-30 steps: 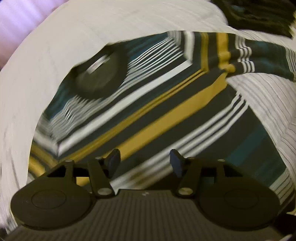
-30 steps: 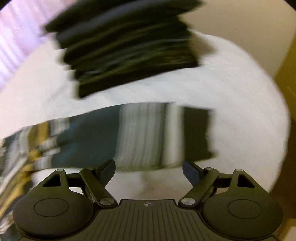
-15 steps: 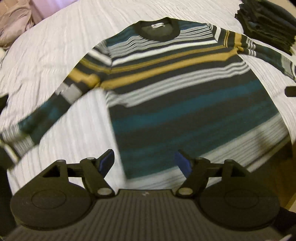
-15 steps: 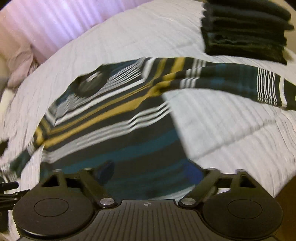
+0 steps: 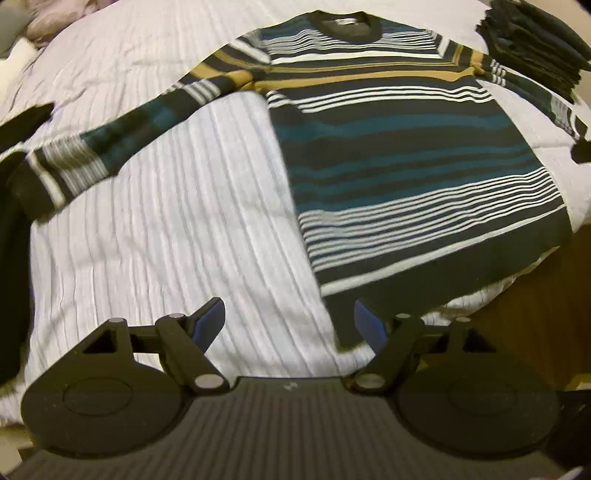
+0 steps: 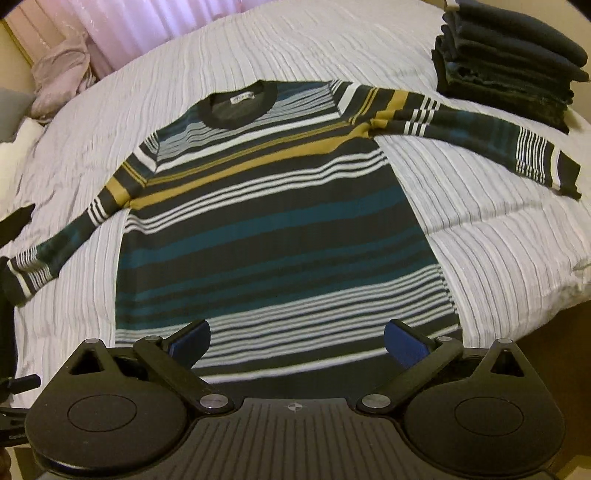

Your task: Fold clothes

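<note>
A striped sweater [image 5: 406,147] in black, teal, white and mustard lies flat, front up, on the white ribbed bedcover [image 5: 184,221], both sleeves spread out sideways. My left gripper [image 5: 289,310] hovers open above the near left corner of the hem; that corner shows below, between the fingers, and the pads touch nothing. In the right wrist view the whole sweater [image 6: 280,229] is visible, collar at the far end. My right gripper [image 6: 295,328] stands wide open above the middle of the hem, with nothing held.
A stack of dark folded clothes [image 6: 506,62] sits at the far right of the bed, close to the right sleeve's cuff. A pinkish crumpled cloth [image 6: 59,81] lies far left by a pink curtain [image 6: 129,26]. The bed's near edge drops to a brown floor [image 5: 535,314].
Both grippers have drawn back from the sleeves and shoulders towards the hem. The sweater now lies spread flat in full view. The right jaws have widened; the left ones slightly.
</note>
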Tool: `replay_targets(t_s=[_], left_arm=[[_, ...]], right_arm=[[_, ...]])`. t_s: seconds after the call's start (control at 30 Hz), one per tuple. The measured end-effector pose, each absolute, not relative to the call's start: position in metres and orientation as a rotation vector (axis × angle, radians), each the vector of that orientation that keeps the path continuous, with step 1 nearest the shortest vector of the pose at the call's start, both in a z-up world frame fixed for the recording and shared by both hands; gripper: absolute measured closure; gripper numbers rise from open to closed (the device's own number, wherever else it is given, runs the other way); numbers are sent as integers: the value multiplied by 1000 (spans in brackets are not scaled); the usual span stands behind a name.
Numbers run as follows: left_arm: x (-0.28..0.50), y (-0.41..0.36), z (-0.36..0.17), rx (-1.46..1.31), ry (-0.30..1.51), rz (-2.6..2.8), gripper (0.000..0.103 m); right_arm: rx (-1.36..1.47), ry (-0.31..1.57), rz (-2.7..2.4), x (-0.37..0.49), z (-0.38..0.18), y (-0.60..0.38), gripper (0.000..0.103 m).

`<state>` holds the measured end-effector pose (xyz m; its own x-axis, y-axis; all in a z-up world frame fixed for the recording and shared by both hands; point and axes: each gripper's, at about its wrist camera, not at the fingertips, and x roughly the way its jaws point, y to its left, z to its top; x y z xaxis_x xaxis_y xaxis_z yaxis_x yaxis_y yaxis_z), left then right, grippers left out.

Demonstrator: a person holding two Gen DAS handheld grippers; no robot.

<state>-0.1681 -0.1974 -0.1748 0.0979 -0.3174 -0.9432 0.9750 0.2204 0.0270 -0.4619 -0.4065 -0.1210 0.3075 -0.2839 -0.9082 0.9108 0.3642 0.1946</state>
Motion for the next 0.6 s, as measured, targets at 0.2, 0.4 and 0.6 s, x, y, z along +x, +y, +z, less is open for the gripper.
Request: replay_targets(t_s=[0.2,0.4,0.6], left_arm=[[-184,-189,-167,830,1005,-1117,29],[-207,-197,-155,788,1008,-1133,29],[-220,-208,-148,797,980,-1154,28]], right_arm=[[805,989,-890,-469,-125,-392,0],[714,1057,-850,-473,-124,-379,0],[685,1047,-833,-479,-115,-369,0]])
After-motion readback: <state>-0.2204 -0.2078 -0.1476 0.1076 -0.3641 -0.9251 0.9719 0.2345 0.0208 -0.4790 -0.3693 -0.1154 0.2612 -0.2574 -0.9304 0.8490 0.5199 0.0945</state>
